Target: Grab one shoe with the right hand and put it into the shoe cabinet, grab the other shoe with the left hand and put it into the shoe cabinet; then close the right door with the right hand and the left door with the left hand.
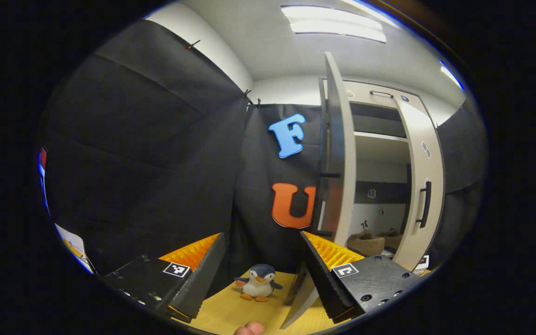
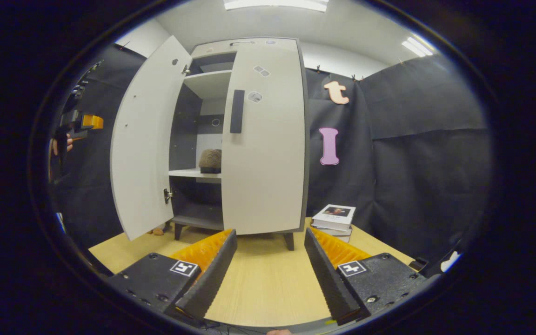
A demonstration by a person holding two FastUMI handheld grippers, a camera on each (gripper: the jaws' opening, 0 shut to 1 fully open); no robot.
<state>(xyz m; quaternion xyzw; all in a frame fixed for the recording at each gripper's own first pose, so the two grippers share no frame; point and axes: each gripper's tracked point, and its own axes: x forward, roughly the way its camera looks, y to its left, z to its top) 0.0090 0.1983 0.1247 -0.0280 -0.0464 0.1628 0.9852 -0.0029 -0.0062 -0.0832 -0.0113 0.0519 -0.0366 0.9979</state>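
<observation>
Pale wood desk (image 2: 258,279) spreads under the right tool (image 2: 270,274), whose fingers stand apart with nothing between them, pointed at the shoe cabinet (image 2: 212,46). Far left in the right gripper view, a hand (image 2: 61,145) holds the left tool (image 2: 84,123) up beside the booth wall. Next comes the left door (image 2: 144,139), swung wide open, then the gap showing a shoe (image 2: 210,160) sitting on the middle shelf (image 2: 193,173). The right door (image 2: 263,153) is shut, with a dark handle (image 2: 237,111). A stack of books (image 2: 334,217) rests on the desk just right of the cabinet.

Over in the left gripper view, the left tool's fingers are spread, gripping nothing. A toy penguin (image 1: 257,282) stands on the desk between them. The left door shows edge-on, and two shoes (image 1: 365,243) sit side by side inside.
</observation>
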